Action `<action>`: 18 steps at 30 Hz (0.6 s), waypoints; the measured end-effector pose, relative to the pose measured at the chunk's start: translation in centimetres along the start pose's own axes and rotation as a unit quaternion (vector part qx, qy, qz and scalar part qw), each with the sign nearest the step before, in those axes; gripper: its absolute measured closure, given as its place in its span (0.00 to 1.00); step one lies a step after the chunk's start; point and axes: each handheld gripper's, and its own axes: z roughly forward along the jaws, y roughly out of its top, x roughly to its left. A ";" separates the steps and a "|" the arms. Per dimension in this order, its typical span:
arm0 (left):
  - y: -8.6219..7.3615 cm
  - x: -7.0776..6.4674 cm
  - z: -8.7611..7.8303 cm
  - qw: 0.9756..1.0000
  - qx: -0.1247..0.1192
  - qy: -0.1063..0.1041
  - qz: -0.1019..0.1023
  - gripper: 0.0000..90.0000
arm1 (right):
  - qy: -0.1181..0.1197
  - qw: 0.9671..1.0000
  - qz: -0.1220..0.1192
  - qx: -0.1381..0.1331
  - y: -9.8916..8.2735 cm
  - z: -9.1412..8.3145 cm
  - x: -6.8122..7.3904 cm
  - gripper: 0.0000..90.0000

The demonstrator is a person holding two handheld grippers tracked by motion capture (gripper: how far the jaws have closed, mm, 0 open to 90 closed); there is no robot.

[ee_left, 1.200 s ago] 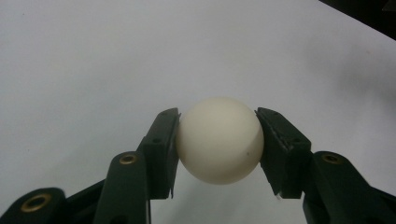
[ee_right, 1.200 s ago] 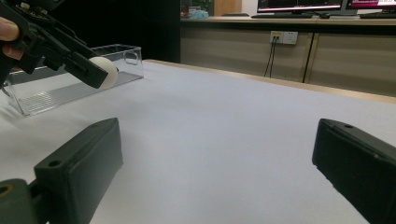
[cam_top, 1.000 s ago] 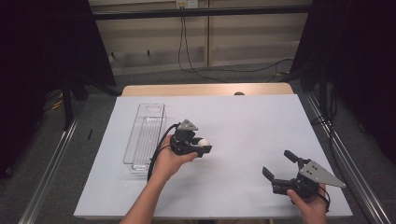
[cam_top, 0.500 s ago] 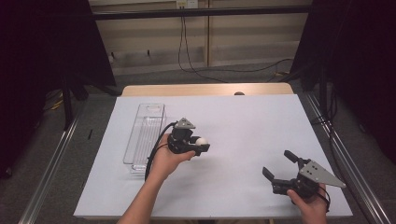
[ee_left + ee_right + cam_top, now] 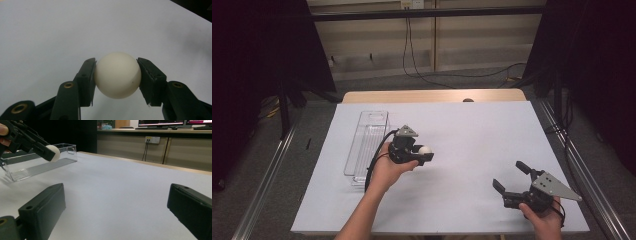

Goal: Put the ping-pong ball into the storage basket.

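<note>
Even overhead light falls on the white desk in the high view, leaving it bright while the surroundings at both sides sink into near black, and only soft, faint shadows lie under the hands. In the left gripper view the white ball is sharp and evenly lit with a dim shadow on the sheet beneath it, and the far corner darkens. In the right gripper view the near jaws are blurred and dark, the clear tray catches pale glints.
</note>
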 end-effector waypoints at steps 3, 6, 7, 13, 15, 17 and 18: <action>0.1 0.1 -0.2 1.000 0.001 0.002 -0.001 0.57 | -0.002 1.000 0.004 0.000 0.0 0.0 0.0 0.02; 0.0 0.0 -0.2 1.000 -0.001 0.003 -0.003 0.57 | -0.003 1.000 0.002 0.000 0.0 0.0 0.0 0.02; 0.0 0.1 -0.3 1.000 0.002 0.001 -0.001 0.57 | -0.001 1.000 0.000 0.000 0.0 0.0 0.0 0.02; 0.0 0.2 -0.5 1.000 -0.002 0.003 0.001 0.57 | -0.003 1.000 0.001 -0.001 0.0 0.0 0.0 0.02; 0.1 0.2 -0.6 1.000 -0.002 0.005 -0.004 0.57 | -0.003 1.000 0.000 -0.002 0.0 0.0 0.0 0.02; 0.1 0.3 -0.7 1.000 -0.003 0.005 -0.005 0.57 | -0.003 1.000 0.001 -0.001 0.0 0.0 0.0 0.01; 0.1 0.3 -0.8 1.000 -0.001 0.005 -0.001 0.57 | -0.003 1.000 0.001 -0.001 0.0 0.0 0.0 0.02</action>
